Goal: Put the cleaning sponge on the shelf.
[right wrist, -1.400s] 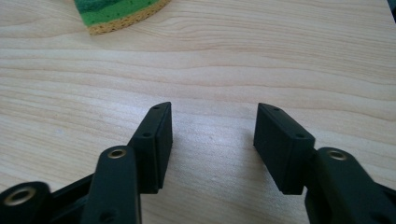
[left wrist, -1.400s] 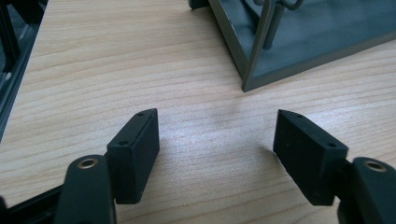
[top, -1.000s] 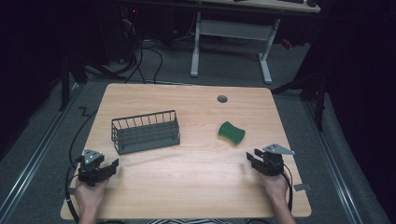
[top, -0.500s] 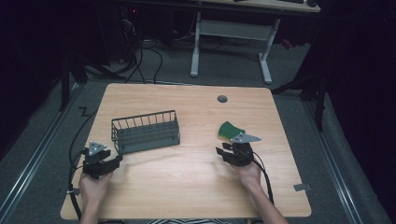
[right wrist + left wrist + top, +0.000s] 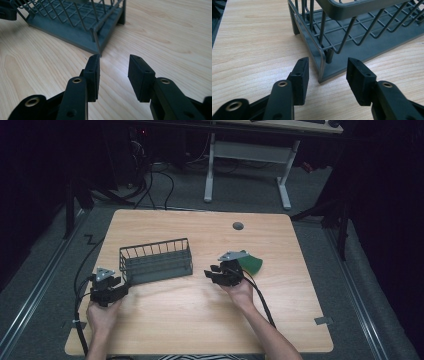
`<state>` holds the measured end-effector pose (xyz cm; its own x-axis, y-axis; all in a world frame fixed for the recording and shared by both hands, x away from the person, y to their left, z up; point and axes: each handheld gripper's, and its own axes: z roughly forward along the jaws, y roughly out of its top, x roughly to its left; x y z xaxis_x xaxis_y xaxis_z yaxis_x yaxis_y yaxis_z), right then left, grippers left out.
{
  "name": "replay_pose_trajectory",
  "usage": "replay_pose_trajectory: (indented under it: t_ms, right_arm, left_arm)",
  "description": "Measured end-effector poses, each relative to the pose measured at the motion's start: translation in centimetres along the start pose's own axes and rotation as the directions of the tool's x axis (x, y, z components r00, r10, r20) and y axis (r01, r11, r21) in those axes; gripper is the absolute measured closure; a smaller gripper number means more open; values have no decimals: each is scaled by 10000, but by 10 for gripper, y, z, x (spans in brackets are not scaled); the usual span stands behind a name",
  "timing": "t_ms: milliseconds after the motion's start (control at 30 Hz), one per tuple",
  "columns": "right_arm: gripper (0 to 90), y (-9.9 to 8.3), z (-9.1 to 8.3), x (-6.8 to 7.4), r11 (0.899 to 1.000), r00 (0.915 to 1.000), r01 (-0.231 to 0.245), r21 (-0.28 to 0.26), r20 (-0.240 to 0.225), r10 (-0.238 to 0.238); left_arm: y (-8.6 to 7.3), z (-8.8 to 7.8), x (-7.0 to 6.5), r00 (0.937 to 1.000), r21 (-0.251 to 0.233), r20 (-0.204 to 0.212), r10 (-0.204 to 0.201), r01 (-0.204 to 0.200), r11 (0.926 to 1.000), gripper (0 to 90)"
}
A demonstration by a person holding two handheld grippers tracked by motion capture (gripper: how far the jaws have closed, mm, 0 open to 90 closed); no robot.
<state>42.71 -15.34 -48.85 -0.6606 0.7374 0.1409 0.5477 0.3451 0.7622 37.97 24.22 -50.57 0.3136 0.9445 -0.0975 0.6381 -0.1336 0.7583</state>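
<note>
High view shows my right gripper (image 5: pixel 216 271) has swung in from the table's right edge, past the green sponge (image 5: pixel 251 264), toward the grey wire basket (image 5: pixel 156 261). Both grippers now flank the basket, left gripper (image 5: pixel 327 68) spread around its near corner, right jaws spread and empty just short of the other end; I judge a two-handed lift is coming.

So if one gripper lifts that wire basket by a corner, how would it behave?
The basket looks stiff: thick rim, welded-looking wires. Probably light, since it is mostly open mesh. Long and narrow, so held at one corner it would likely sag or swing.
</note>
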Motion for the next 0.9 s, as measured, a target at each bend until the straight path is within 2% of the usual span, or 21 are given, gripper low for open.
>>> replay_pose_trajectory:
  t_ms: [200,300,433,700,900]
  right_arm:
    - [652,13,21,8,9994,9995,226,279,-206,-221]
    - [654,16,31,9,9990,9996,96,430,-286,-83]
    - [666,21,40,12,9982,9995,176,573,-259,-161]
    - [720,24,53,16,9976,9995,163,669,-290,-144]
    - [782,24,55,15,9974,9995,236,682,-223,-222]
  left_arm:
    - [0,3,1,9999,-20,3,-151,151,9999,581]
    - [1,4,2,9997,-28,31,-254,254,9997,594]
    - [1,6,2,9995,-69,37,-320,320,9995,618]
    - [1,8,2,9994,-17,150,-303,303,9995,685]
    - [1,9,2,9995,54,146,-273,273,9996,726]
